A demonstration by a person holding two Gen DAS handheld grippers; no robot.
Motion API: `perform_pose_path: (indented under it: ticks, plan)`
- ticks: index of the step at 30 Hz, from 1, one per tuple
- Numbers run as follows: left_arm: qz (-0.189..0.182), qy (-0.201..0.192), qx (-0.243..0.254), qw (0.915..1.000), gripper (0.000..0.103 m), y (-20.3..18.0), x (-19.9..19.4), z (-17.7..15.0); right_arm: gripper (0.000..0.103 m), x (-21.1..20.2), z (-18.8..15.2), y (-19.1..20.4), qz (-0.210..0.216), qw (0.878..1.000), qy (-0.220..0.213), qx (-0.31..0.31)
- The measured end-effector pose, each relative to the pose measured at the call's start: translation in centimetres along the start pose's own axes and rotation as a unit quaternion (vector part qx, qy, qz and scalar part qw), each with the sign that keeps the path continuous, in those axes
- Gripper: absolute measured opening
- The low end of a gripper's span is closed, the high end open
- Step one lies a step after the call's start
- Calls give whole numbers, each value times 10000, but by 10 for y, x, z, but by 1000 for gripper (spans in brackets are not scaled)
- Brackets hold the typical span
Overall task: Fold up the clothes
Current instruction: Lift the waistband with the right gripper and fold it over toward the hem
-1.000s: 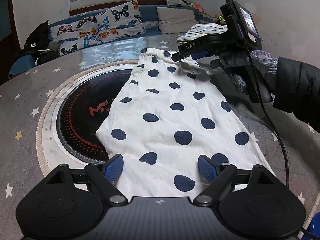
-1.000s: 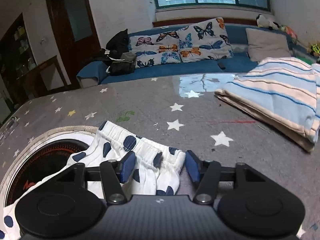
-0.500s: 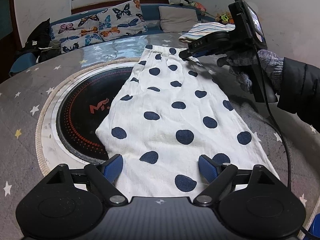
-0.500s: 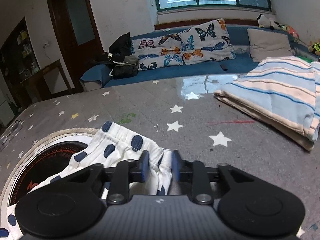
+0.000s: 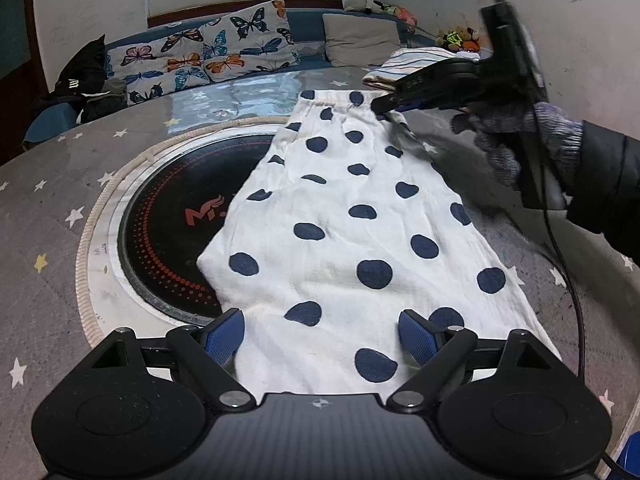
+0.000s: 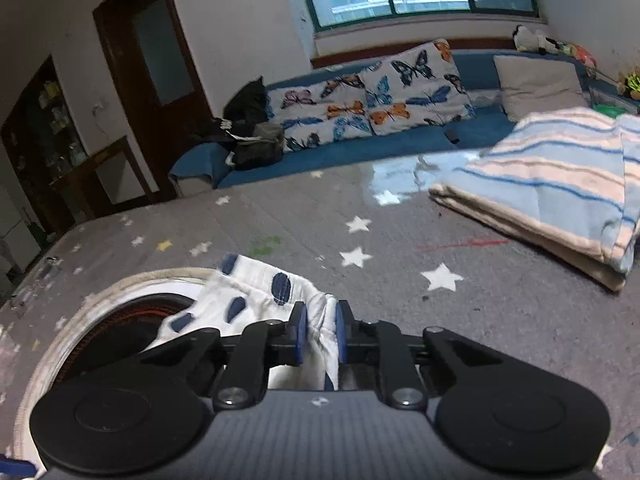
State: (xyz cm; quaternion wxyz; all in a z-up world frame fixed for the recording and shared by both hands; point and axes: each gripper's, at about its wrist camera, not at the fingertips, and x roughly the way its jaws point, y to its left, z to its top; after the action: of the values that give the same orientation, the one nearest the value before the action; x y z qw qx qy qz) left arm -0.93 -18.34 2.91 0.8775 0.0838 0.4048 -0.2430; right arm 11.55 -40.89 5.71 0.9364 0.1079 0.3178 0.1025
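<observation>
Left wrist view: the polka-dot garment (image 5: 352,232) lies flat across the star-print table (image 5: 52,208), partly over the round black hob (image 5: 160,232); the left gripper (image 5: 320,334) straddles its near hem with tongs apart, while the right gripper (image 5: 384,105) pinches the far waistband. Right wrist view: the right gripper (image 6: 318,334) is clamped on the gathered waistband (image 6: 320,320), left of the folded striped towel (image 6: 560,184). The fold would go best if the left tongs closed squarely on the near hem before any lift.

left gripper (image 5: 320,336): black body, ribbed grey panel, two round caps, silver screws, blue ridged pads
right gripper (image 6: 318,330): same black build, blue pads, small round emblem on ribbed panel
right hand (image 5: 516,140): grey-purple knit glove
sleeve (image 5: 608,184): black, padded
cable (image 5: 568,280): thin, black
</observation>
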Motion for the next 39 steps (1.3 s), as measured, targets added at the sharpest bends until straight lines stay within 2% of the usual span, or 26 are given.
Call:
perform_pose_path:
  ticks: [9, 21, 26, 30, 36, 39]
  plan:
    - [157, -8, -148, 9998, 87, 12, -7, -7, 14, -62, 0, 37, 588, 9968, -228, -496]
    - [489, -30, -444, 9978, 89, 36, -35, -34, 14, -149, -37, 104, 1557, 9824, -104, -1029]
    - [575, -97, -532, 9969, 89, 44, -54, -52, 14, -185, -60, 130, 1928, 9717, -89, -1359]
    - [669, -94, -600, 9959, 89, 49, -63, -65, 14, -213, -82, 154, 2179, 9560, -38, -1962]
    - [867, -141, -791, 9930, 89, 62, -74, -77, 14, -237, -118, 180, 2342, 9307, 87, -2809]
    - [991, -171, -870, 9911, 89, 71, -81, -82, 13, -250, -127, 187, 2398, 9245, -16, -2962]
